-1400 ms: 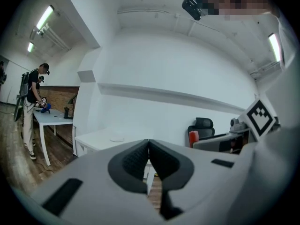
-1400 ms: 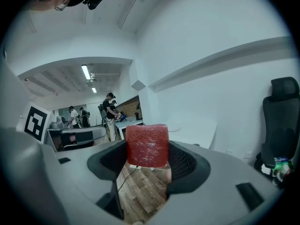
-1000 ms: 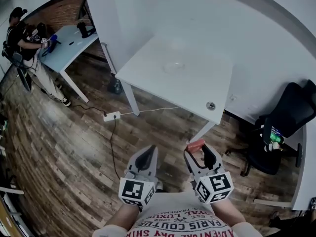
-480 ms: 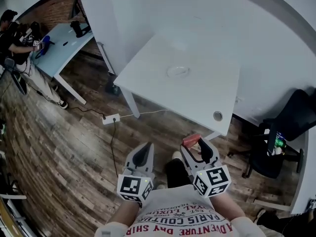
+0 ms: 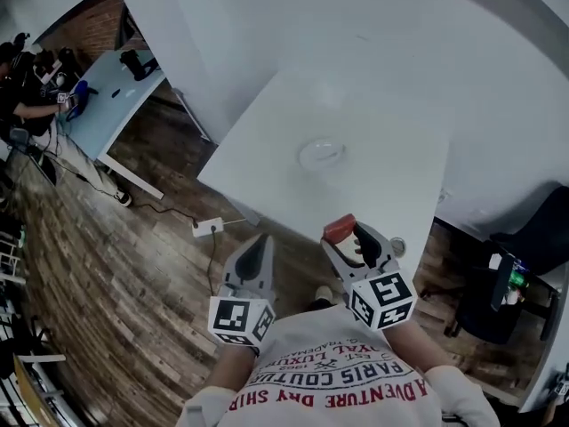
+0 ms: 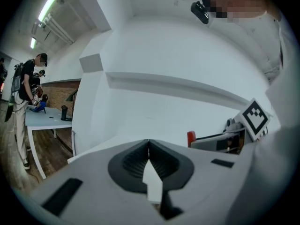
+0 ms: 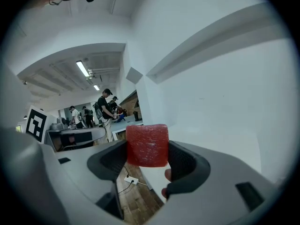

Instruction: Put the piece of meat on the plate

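One step of two is done: my right gripper (image 5: 352,241) is clamped on the piece of meat (image 5: 339,229), held near the bench (image 5: 258,140) edge. My left gripper (image 5: 256,249) is closed and empty. Left to do, I judge: reach the plate (image 5: 321,155) and release.

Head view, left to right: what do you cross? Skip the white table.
Blue table → power strip → left gripper, shut → right gripper holding the meat → chair. The plate is left out because it overlaps the meat's column.
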A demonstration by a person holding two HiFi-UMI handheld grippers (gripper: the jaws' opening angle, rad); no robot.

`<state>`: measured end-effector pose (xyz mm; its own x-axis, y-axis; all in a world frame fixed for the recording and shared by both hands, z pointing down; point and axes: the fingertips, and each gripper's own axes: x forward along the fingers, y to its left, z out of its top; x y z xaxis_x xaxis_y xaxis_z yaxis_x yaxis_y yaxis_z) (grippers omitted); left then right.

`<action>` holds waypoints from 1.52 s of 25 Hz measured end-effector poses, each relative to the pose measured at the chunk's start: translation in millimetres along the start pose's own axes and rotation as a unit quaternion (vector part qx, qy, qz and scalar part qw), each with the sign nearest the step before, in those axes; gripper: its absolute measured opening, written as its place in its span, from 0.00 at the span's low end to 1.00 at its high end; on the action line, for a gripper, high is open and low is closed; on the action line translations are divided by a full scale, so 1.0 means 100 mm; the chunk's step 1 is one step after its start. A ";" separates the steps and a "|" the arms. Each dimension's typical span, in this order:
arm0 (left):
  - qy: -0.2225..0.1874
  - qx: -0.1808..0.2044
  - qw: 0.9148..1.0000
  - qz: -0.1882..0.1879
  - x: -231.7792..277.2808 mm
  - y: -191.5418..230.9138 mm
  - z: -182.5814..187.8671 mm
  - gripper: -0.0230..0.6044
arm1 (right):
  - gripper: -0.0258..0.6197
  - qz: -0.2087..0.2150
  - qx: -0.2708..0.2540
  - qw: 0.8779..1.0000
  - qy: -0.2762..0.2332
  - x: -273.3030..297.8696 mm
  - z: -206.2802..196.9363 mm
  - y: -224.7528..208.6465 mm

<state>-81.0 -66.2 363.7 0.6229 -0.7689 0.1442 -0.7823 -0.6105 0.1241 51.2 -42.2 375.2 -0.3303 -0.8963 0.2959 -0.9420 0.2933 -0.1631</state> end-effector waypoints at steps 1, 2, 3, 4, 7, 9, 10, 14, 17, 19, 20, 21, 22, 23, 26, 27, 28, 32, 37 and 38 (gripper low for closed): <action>0.001 0.000 1.000 0.002 0.14 0.00 0.03 0.05 | 0.47 0.004 0.000 1.000 0.003 0.08 0.04 -0.10; 0.002 -0.001 1.000 0.003 0.27 0.01 0.05 0.05 | 0.47 0.007 0.000 1.000 0.007 0.16 0.07 -0.20; 0.005 -0.002 1.000 0.004 0.39 0.02 0.06 0.05 | 0.47 0.008 0.001 1.000 0.011 0.23 0.09 -0.30; 0.008 -0.003 1.000 0.004 0.51 0.03 0.07 0.05 | 0.47 0.007 0.003 1.000 0.016 0.30 0.10 -0.39; 0.024 -0.007 1.000 -0.004 0.82 0.07 0.02 0.05 | 0.47 0.001 0.019 0.999 0.031 0.50 0.06 -0.62; 0.031 -0.008 0.999 -0.011 1.03 0.13 -0.02 0.05 | 0.47 -0.007 0.026 0.999 0.040 0.64 0.02 -0.75; 0.034 -0.009 0.999 -0.016 1.13 0.16 -0.02 0.05 | 0.47 -0.012 0.028 0.999 0.044 0.70 0.02 -0.82; 0.044 -0.009 0.998 -0.048 1.56 0.33 -0.03 0.05 | 0.47 -0.042 0.042 0.997 0.048 0.97 0.06 -1.02; 0.054 -0.004 0.995 -0.085 1.91 0.43 0.00 0.05 | 0.47 -0.074 0.056 0.994 0.049 1.18 0.09 -1.17; 0.063 0.000 0.992 -0.112 2.14 0.51 0.03 0.05 | 0.47 -0.097 0.069 0.992 0.052 1.31 0.12 -1.25; 0.068 0.002 0.990 -0.125 2.25 0.55 0.05 0.05 | 0.47 -0.108 0.075 0.990 0.055 1.37 0.13 -1.28; 0.072 0.003 0.988 -0.137 2.35 0.60 0.07 0.05 | 0.47 -0.119 0.079 0.988 0.058 1.44 0.14 -1.31; 0.076 0.003 0.986 -0.149 2.46 0.65 0.08 0.05 | 0.47 -0.129 0.082 0.986 0.062 1.51 0.15 -1.34; 0.081 0.003 0.984 -0.159 2.55 0.70 0.08 0.05 | 0.47 -0.140 0.085 0.984 0.066 1.59 0.16 -1.37; 0.100 0.002 0.977 -0.188 2.78 0.84 0.02 0.05 | 0.47 -0.170 0.094 0.978 0.081 1.82 0.12 -1.48; 0.107 0.001 0.974 -0.197 2.84 0.88 -0.01 0.05 | 0.47 -0.178 0.097 0.975 0.087 1.90 0.09 -1.51; 0.116 0.001 0.972 -0.206 2.90 0.92 -0.06 0.05 | 0.47 -0.185 0.098 0.973 0.094 1.97 0.06 -1.53; 0.150 0.000 0.960 -0.236 3.10 1.04 -0.28 0.05 | 0.47 -0.210 0.098 0.964 0.129 2.26 -0.13 -1.62; 0.178 -0.005 0.950 -0.256 3.31 1.13 -0.51 0.05 | 0.47 -0.223 0.092 0.950 0.200 2.56 -0.49 -1.76; 0.184 -0.006 0.948 -0.258 3.33 1.15 -0.56 0.05 | 0.47 -0.223 0.092 0.947 0.212 2.60 -0.55 -1.77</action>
<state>36.9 -382.1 480.5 0.8856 -0.2480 0.3928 -0.3731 -0.8835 0.2832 129.0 -308.9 533.0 0.0669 -0.6923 0.7185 -0.9799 -0.1811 -0.0833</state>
